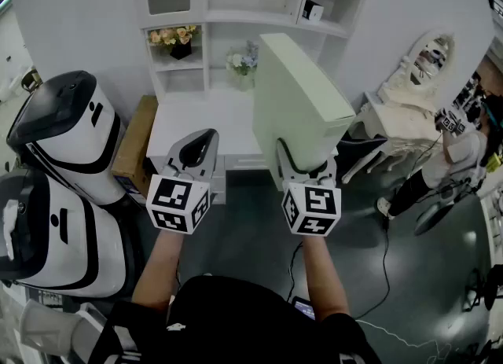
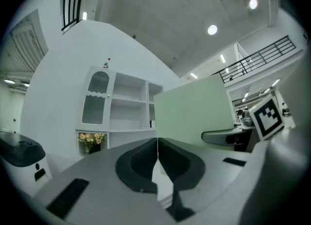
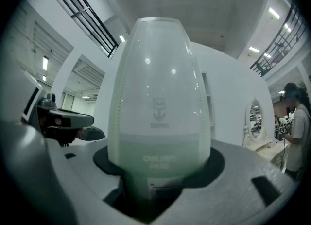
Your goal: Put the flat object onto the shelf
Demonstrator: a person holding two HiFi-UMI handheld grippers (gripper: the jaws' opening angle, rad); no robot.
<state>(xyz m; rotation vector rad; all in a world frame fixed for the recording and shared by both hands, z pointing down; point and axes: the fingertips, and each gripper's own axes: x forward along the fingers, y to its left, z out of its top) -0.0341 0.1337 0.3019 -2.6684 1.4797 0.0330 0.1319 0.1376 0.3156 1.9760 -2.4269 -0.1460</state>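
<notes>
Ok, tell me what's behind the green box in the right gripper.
The white shelf unit, with a pale flower vase showing left of the box. It hides the right side of the desk.

**A:** what kind of place is this, somebody's bedroom?

**B:** nah, looks like a mock-up home corner inside a big hall or studio. The white shelf unit (image 1: 251, 18) has flowers (image 1: 174, 36) on it, and a frilly white dressing table (image 1: 416, 91) sits to its right, so that part's homey. But left of the shelf unit there are two bulky white-and-black machines (image 1: 71, 130). A cable (image 1: 386, 264) trails over the dark floor (image 1: 424, 276) in front of it, and a person (image 1: 456, 154) stands off to its right.

**A:** and up top?

**B:** high ceiling with round spotlights (image 2: 212, 29), and a railed balcony (image 2: 265, 56) up to the shelf unit's right.
</notes>
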